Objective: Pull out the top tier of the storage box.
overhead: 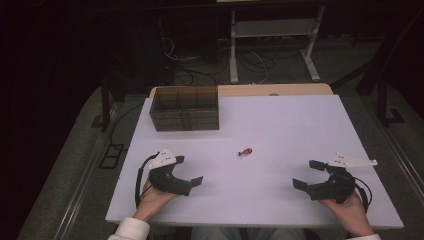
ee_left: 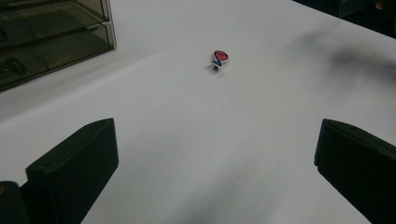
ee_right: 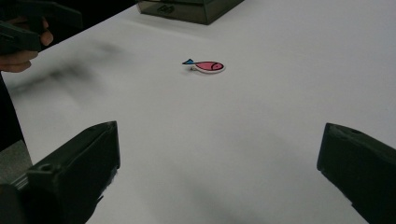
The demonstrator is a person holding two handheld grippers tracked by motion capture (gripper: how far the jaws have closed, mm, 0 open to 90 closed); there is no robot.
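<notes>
Forearms and hands come in at the bottom of the high view, each carrying a tool. Left tool (overhead: 189, 172) hovers low over the near left of the white worktop (overhead: 280, 125), jaws spread wide with nothing between them; right tool (overhead: 309, 173) does likewise at the near right. Between them, a little farther up the board and well apart from both, lies a small fish charm (overhead: 245, 152), pink with a blue tail. A smoky clear drawer box (overhead: 185, 108) stands at the far left corner. Beyond the worktop the room is dark: grey floor, a tangle of cables and the white legs of a stand.

Seen along the left tool's own jaws, which stand wide apart and hold nothing, the fish charm (ee_left: 219, 59) lies ahead and slightly right on bare white surface, with the drawer box (ee_left: 53, 39) at upper left.

From the right tool's view, jaws again spread and empty, the fish charm (ee_right: 206, 66) lies flat on its side, tail pointing left. It looks light, stiff and thin, probably hard plastic or enamel with a tiny metal loop, so it could skate on this smooth, matte board. Pinching across the body's narrow width, jaws set low to the surface, seems the surest hold.
</notes>
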